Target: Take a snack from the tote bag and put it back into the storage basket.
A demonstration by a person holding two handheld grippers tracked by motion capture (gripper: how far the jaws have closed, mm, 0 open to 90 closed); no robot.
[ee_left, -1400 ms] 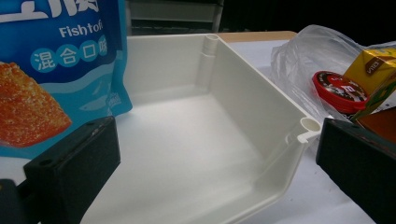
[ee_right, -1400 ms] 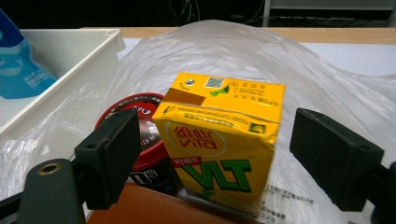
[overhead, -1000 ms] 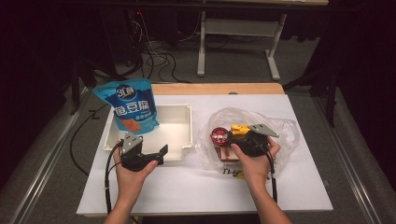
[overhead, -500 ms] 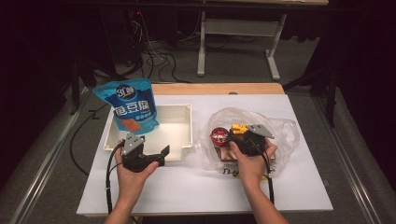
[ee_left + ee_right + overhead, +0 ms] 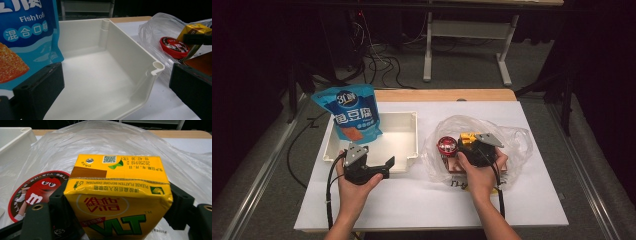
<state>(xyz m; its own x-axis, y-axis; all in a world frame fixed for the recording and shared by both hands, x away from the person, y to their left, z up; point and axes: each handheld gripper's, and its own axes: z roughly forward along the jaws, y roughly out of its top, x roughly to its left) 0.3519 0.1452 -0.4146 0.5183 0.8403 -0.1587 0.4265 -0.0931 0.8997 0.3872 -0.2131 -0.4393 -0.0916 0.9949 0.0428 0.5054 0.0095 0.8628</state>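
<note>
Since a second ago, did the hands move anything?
Barely. The right tongs stay closed around the yellow drink carton on the clear plastic bag, shifting slightly at most. The left tongs stay open by the white plastic tray; the blue snack pouch hasn't moved.

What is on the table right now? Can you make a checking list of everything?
Surface: white table top, wooden strip at the far edge.
Job's things: yellow drink carton on a clear plastic bag; red round tin beside it.
Clutter: empty white tray; blue fish tofu pouch leaning on it.
Grippers: right claw shut on the carton; left claw open by the tray.
Cables: black, trailing from each claw.
Surroundings: dark floor, wires, table legs.
</note>
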